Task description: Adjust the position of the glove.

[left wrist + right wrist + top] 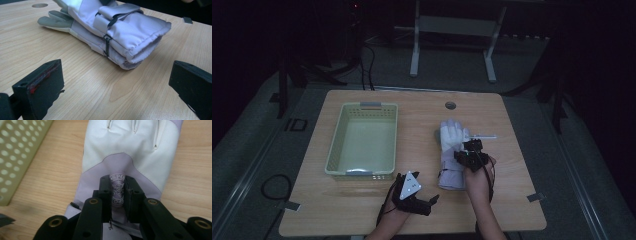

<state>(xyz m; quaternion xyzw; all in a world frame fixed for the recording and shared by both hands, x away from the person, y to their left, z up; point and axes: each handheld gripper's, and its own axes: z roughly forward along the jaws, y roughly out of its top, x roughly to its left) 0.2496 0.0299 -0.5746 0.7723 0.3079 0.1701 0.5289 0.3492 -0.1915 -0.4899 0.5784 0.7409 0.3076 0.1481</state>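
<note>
Your right gripper (117, 192) sits on the back of the padded white and lilac winter glove (451, 150), its jaws drawn in close and pinching a ridge of the lilac fabric (117, 191) at the round printed logo. The glove lies flat on the light wooden table (422, 210), cuff towards you, fingers pointing away, to the right of the pale green perforated plastic basket (362, 141) and apart from it.

Check that pinch before you lift: only a narrow fold is caught, and the thick glove may well slip out of it. Take a deeper bite, down into the padding, if the fabric starts to pull free. Raise it straight up first, so that the cuff and its black strap (107, 41) clear the table, then carry it across to the basket, which looks the likely goal.

Your left gripper (412, 196) rests near the table's front edge with its jaws spread wide and nothing between them, facing the cuff. Bring it in under the cuff if the glove sags.
</note>
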